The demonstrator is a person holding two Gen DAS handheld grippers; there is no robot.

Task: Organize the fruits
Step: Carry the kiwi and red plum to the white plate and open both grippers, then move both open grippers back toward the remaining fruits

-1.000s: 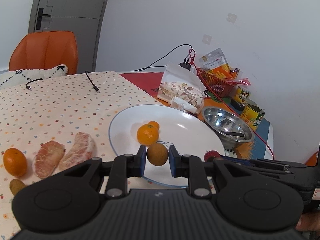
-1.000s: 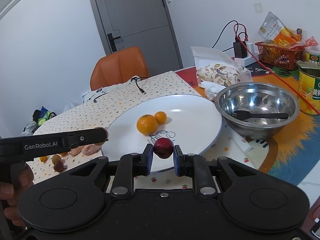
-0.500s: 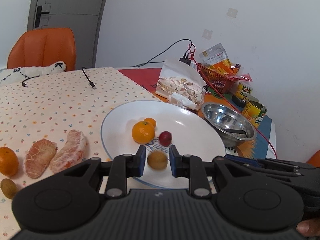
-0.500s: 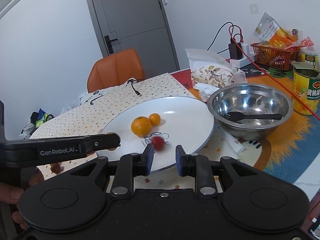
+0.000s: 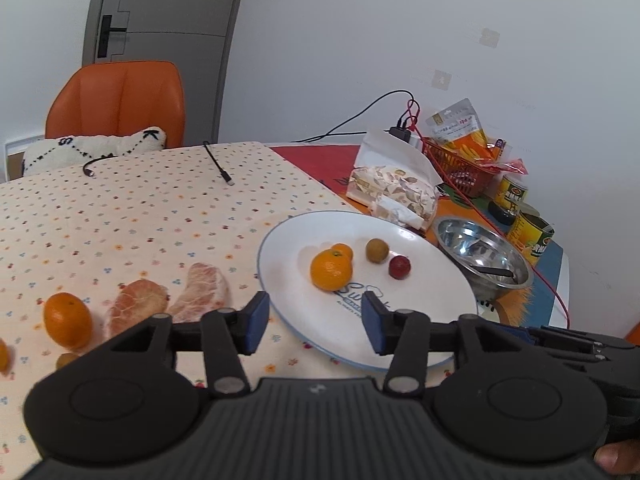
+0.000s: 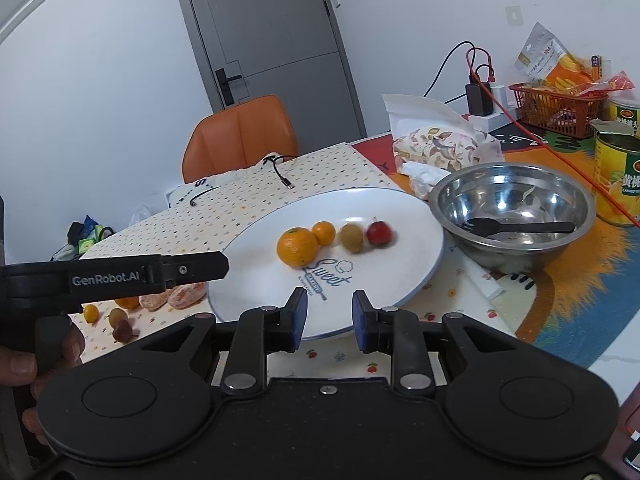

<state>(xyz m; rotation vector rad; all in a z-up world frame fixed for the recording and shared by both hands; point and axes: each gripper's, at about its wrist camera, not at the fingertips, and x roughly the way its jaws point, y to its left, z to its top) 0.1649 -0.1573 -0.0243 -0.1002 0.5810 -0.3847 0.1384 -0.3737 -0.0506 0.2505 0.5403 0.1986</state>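
Tongs, left (image 5: 314, 322) and right (image 6: 329, 315), both agape, empty — steel bowl (image 6: 512, 216) beside fruit plate (image 6: 404, 256).

The worktop (image 5: 120, 216) wore a dotted cloth on its left part and an orange-and-blue mat (image 6: 580, 280) on the right. On the cloth lay a white plate (image 5: 432, 304), two peeled citrus segments (image 5: 172, 300), a whole orange (image 5: 67, 320) and a black cable (image 5: 218, 166). To the right sat a steel bowl (image 5: 480, 252), a tissue pack (image 5: 392, 192), a red basket (image 5: 460, 168) and yellow cans (image 5: 532, 236).
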